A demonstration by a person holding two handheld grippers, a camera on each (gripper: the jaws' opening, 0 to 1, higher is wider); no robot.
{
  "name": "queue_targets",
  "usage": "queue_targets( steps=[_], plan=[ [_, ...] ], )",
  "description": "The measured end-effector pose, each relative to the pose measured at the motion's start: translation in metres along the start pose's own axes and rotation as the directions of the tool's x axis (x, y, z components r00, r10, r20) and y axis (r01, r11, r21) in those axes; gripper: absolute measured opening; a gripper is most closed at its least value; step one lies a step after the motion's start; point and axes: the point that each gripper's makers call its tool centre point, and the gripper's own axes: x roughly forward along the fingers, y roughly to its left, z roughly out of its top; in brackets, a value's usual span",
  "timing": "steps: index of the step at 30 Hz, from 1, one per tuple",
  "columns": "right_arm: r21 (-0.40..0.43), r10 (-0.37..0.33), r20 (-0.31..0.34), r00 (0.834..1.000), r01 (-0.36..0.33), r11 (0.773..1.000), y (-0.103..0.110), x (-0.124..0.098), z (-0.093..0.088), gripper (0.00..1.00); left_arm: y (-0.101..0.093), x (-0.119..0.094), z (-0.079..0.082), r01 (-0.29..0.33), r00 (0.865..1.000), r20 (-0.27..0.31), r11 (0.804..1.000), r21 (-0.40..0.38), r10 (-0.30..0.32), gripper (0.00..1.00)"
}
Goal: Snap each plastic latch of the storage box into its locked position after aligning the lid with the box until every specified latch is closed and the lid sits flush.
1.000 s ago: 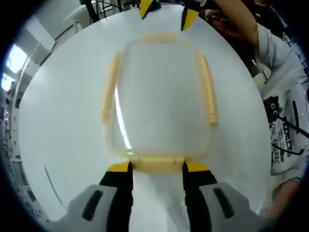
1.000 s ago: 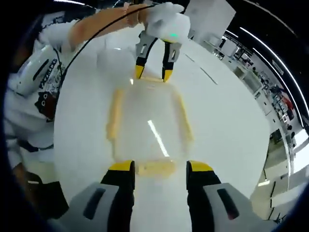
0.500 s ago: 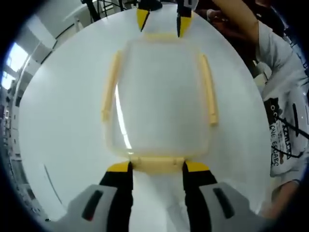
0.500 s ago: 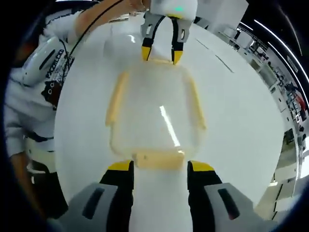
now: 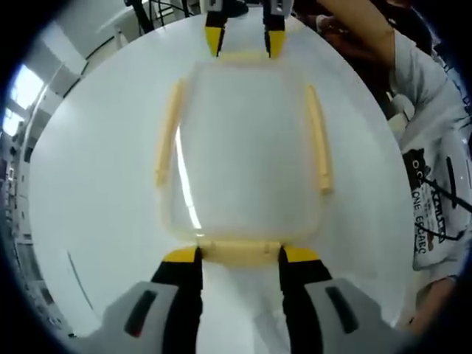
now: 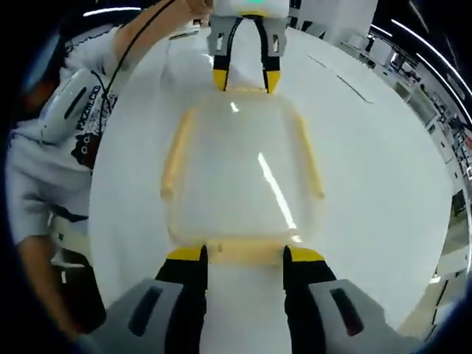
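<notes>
Left gripper (image 5: 240,254): at 6 o'clock of the left gripper view, jaws parted and straddling the near end latch (image 5: 240,251), yellow tips at its two ends. Whether they press on it cannot be told.
Right gripper (image 6: 244,254): at 6 o'clock of the right gripper view, jaws likewise apart, one tip at each end of the opposite end latch (image 6: 244,250). It also shows at 12 o'clock in the left gripper view.
Box (image 5: 247,151): clear, with the lid (image 6: 240,169) on, in the middle of the white table (image 5: 96,221), held between the two grippers end to end.
Side latches: a long yellow one at 9 o'clock (image 5: 167,133) and one at 3 o'clock (image 5: 318,136) in the left gripper view; whether they are snapped shut cannot be told.
Person: a sleeve and printed shirt (image 5: 435,199) at 3 o'clock, beyond the table edge.
Stage: judged as pressing the two end latches home.
Risk: uneven push from the two ends may slide the box across the smooth table, or tip the lid out of line so a latch misses its catch.
Risk: a tip slipping off a latch end would leave it half closed and the lid not flush.
</notes>
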Motion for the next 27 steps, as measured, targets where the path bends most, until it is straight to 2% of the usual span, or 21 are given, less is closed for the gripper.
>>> queue_targets(
  steps=[7,12,15,21,27],
  plan=[
    [0.003,0.036,-0.058,0.998,-0.036,0.999,0.0004,0.0031,0.0037,0.40,-0.0011,-0.0003,-0.0012,0.002,0.999,0.040,1.000,0.014,-0.003,0.41],
    [-0.004,0.041,-0.112,0.993,-0.042,0.999,0.0009,0.0042,0.0036,0.40,-0.0019,0.0003,-0.0007,0.006,1.000,0.030,1.000,0.030,-0.007,0.41],
    [-0.005,0.042,-0.103,0.994,-0.043,0.999,0.0014,0.0042,0.0030,0.40,-0.0023,0.0003,-0.0010,0.007,1.000,0.027,0.999,0.031,-0.008,0.41],
    [0.009,0.036,-0.080,0.996,-0.035,0.999,0.0036,0.0053,0.0035,0.41,-0.0024,-0.0003,-0.0005,0.010,0.998,0.068,1.000,0.024,-0.012,0.41],
    [0.015,0.031,-0.099,0.995,-0.029,0.999,0.0040,0.0062,0.0037,0.41,-0.0025,0.0004,0.0001,0.010,0.999,0.037,1.000,0.026,-0.011,0.41]
  ],
)
